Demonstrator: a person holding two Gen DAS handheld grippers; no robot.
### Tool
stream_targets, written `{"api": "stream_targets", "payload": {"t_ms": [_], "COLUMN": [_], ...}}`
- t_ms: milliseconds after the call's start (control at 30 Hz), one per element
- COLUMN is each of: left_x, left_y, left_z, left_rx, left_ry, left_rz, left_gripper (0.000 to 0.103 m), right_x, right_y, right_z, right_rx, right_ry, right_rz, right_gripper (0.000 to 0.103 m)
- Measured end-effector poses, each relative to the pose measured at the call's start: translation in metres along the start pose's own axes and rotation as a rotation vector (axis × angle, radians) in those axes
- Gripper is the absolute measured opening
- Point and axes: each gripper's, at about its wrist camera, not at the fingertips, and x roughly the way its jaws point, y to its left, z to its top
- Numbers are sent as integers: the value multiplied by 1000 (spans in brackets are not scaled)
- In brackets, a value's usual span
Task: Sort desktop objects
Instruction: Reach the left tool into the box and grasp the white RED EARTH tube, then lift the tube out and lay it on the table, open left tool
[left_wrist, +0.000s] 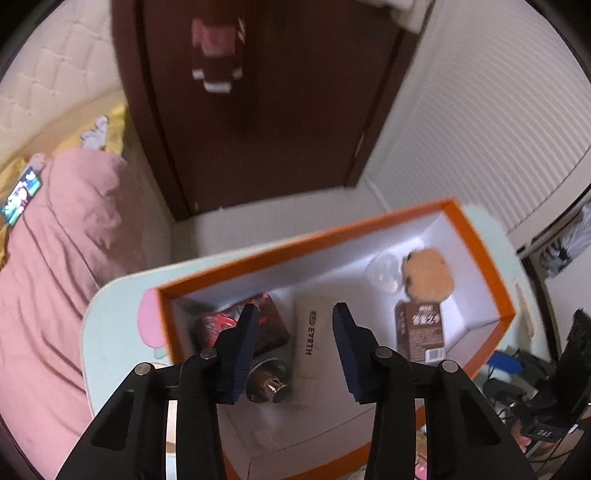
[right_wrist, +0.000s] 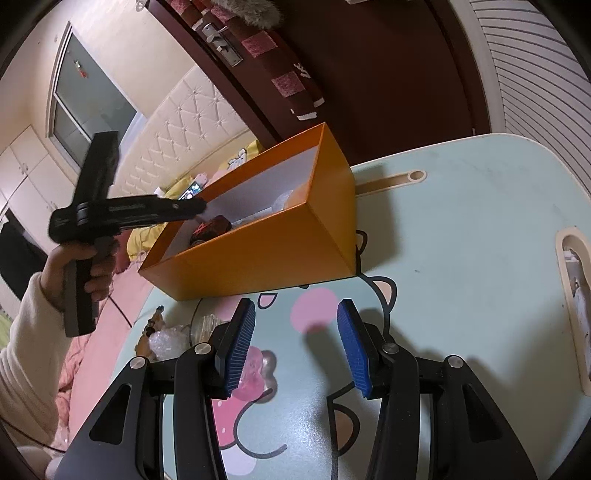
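Observation:
My left gripper (left_wrist: 295, 308) hangs over the open orange box (left_wrist: 303, 251), jaws apart with nothing between the pads. Below it in the box lie a white "RED EARTH" carton (left_wrist: 314, 332), a red-and-black packet (left_wrist: 269, 317) and a shiny metal round piece (left_wrist: 271, 380). Farther along are a brown carton (left_wrist: 419, 328), a tan plush toy (left_wrist: 428, 275) and a clear plastic lid (left_wrist: 382, 273). My right gripper (right_wrist: 295, 302) stands open and empty above the cartoon-printed table (right_wrist: 461, 240), just in front of the orange box (right_wrist: 266, 254). A hand (right_wrist: 85, 266) holds the left tool over the box's far end.
Crumpled clear wrap (right_wrist: 166, 338), a beaded string (right_wrist: 151, 325) and a pink translucent piece (right_wrist: 255, 369) lie on the table by the right gripper's left finger. A bed with a pink blanket (left_wrist: 55, 258) lies left, a dark door (left_wrist: 258, 110) behind, and cables and gear (left_wrist: 535, 387) at right.

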Motion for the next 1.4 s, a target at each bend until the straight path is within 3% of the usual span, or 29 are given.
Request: {"api": "stream_targets", "payload": {"t_ms": [133,267,367,633,700,833,867,933,1000,1167,1400], "left_x": [7,8,10,14,14,28,31,30,29,26,-47], "left_y": [-15,-31,-41,-50,-48,-36,-34,-31,-36,-37,-29], "left_z": [1,-1,-2,-8,-7,-5,-6,-5,-6,-6,-10], "left_rx": [50,86,132,145,138,105,93,66,88,81,-17], "left_ry": [43,77,97,222,218,245,253,249,239,217,1], "left_rz": [47,42,99,58,57,154,142,90,88,62,-84], "left_gripper": [37,37,37,37,43,42,40,33,18,18,18], "right_x": [0,0,0,0,0,0,0,0,0,1,0], "right_y": [-3,-7,-9,-9,-10,-10,-10,-10,-10,-11,-11], "right_z": [1,2,2,3,3,3,3,3,3,2,2], "right_rx": [20,42,58,66,70,76,76,75,74,83,82], "right_ry": [6,10,16,17,19,22,22,23,23,27,21], "right_rz": [11,24,32,33,34,37,37,37,39,40,35], "right_gripper": [48,48,48,48,48,48,48,48,48,48,48]}}
